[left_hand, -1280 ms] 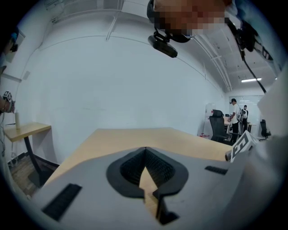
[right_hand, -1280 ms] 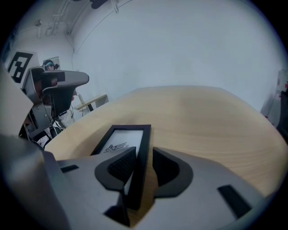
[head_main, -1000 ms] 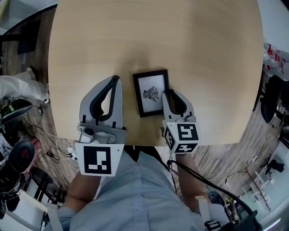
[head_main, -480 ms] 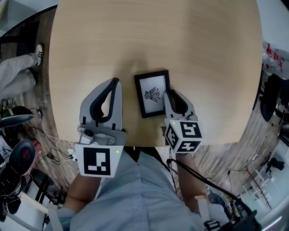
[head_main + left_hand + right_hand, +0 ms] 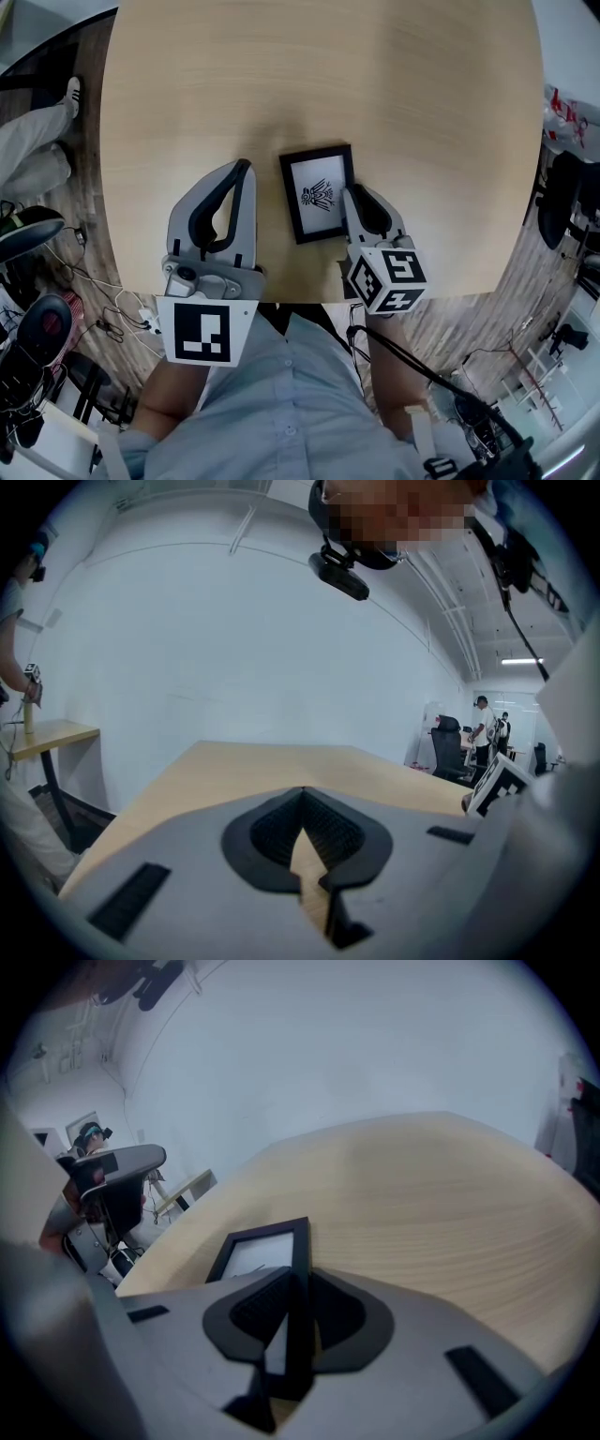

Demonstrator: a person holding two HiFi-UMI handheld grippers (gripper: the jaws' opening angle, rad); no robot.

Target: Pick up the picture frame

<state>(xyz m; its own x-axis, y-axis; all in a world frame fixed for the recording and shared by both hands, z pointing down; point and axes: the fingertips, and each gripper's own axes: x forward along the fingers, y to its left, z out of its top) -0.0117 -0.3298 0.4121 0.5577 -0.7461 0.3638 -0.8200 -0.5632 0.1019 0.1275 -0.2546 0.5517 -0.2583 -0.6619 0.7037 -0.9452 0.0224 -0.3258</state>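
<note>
A small black picture frame with a white print lies flat on the round wooden table, near its front edge. My right gripper is at the frame's right side, tilted down. In the right gripper view the frame's right rail runs between the jaws of the right gripper; the jaws are closing and both tips meet the rail. The left gripper rests left of the frame, apart from it. Seen from its own camera, the left gripper has its tips together and nothing between them.
The table's front edge runs just under both grippers. Office chairs and cables crowd the floor around the table. A person's leg and shoe show at the far left. People stand at desks in the background.
The frame has shifted slightly right and away. The right gripper has rolled a little, and its marker cube has moved right. The left gripper has stayed put.
</note>
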